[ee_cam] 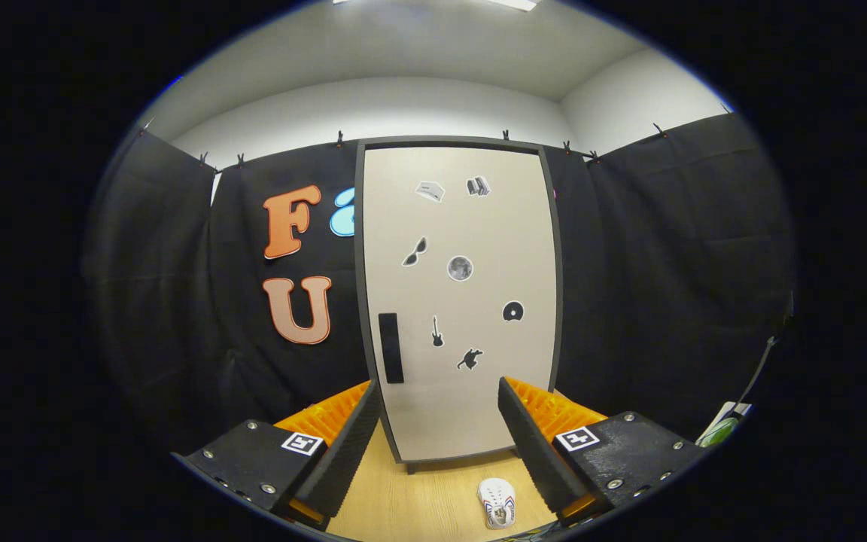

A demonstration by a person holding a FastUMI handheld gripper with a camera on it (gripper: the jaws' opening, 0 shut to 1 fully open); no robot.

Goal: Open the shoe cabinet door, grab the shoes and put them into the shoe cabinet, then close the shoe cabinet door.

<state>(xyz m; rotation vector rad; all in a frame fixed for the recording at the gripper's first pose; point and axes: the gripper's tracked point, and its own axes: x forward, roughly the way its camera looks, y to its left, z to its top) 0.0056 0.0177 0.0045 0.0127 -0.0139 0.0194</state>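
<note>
A tall shoe cabinet (457, 301) stands straight ahead against the black cloth wall. Its pale door is shut, framed in dark grey and dotted with small stickers. A black vertical handle (390, 348) sits low on the door's left side. A small white shoe (497, 503) with coloured trim lies on the wooden floor (411, 500) between my fingers, nearer the right finger and in front of the cabinet's base. My gripper (439, 403) is open, well short of the cabinet, with nothing between its fingers.
Black cloth walls close in on the left, back and right of the cabinet. A dark cable (761, 369) runs down the right-hand wall to a white and green object (723, 425) low on the right.
</note>
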